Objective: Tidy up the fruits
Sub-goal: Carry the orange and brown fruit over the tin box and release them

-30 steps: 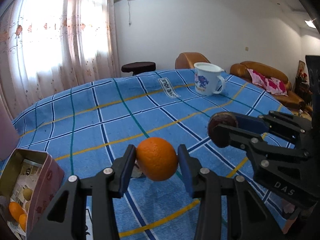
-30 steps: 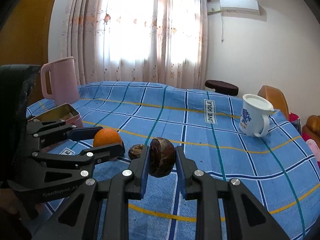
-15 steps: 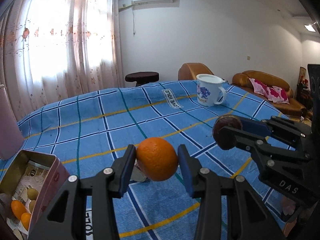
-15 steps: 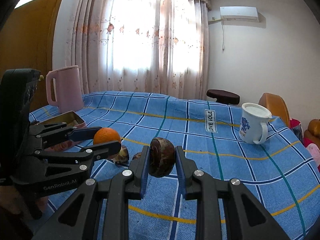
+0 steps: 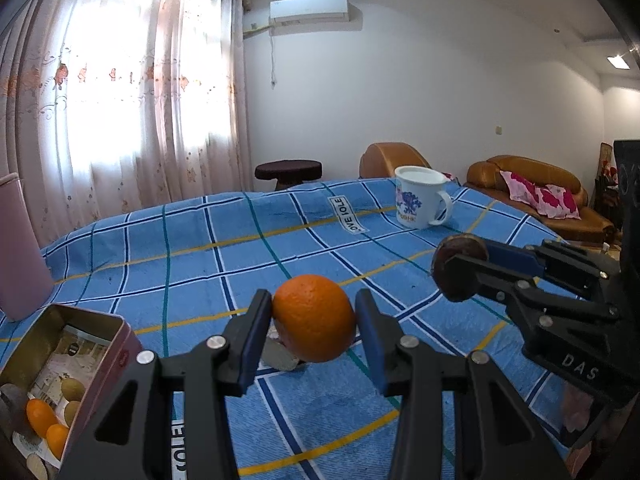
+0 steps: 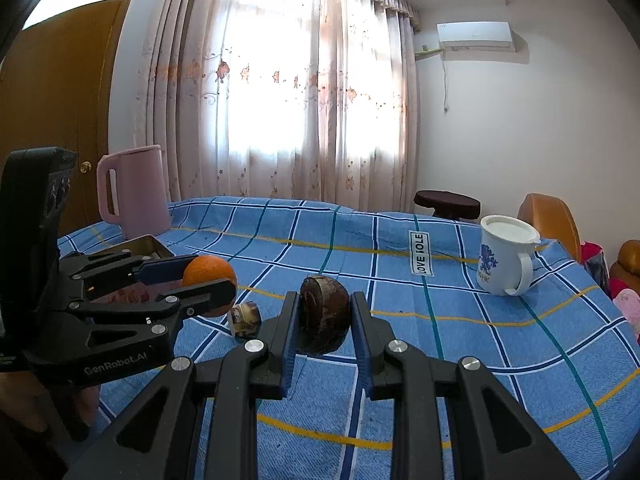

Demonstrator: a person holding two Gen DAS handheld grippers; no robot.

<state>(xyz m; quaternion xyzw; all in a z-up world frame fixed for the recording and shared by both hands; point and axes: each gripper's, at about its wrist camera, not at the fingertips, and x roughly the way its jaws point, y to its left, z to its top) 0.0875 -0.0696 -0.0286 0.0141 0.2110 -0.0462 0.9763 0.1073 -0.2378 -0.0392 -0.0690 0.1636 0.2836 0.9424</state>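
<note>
My left gripper [image 5: 314, 320] is shut on an orange [image 5: 315, 317], held above the blue checked cloth. The same orange [image 6: 209, 274] shows in the right wrist view, at the left. A dark brown round fruit [image 6: 325, 314] sits pinched in my right gripper [image 6: 325, 320], which is shut on it and raised off the cloth; the fruit [image 5: 460, 266] also appears at the right of the left wrist view. An open pink tin [image 5: 106, 356] at the lower left holds small orange and yellowish fruits. A small brown-and-white piece [image 6: 244, 317] lies on the cloth below the orange.
A white mug [image 6: 505, 258] with a blue flower stands at the far right of the table. A pink kettle [image 6: 134, 192] stands at the far left, behind the tin. Past the table are a dark stool [image 5: 289, 171], brown sofas [image 5: 536, 196] and curtains.
Both views have tilted upward, showing more wall and ceiling and less cloth. Both grips are unchanged. The small brown-and-white piece on the cloth now shows more plainly below the orange.
</note>
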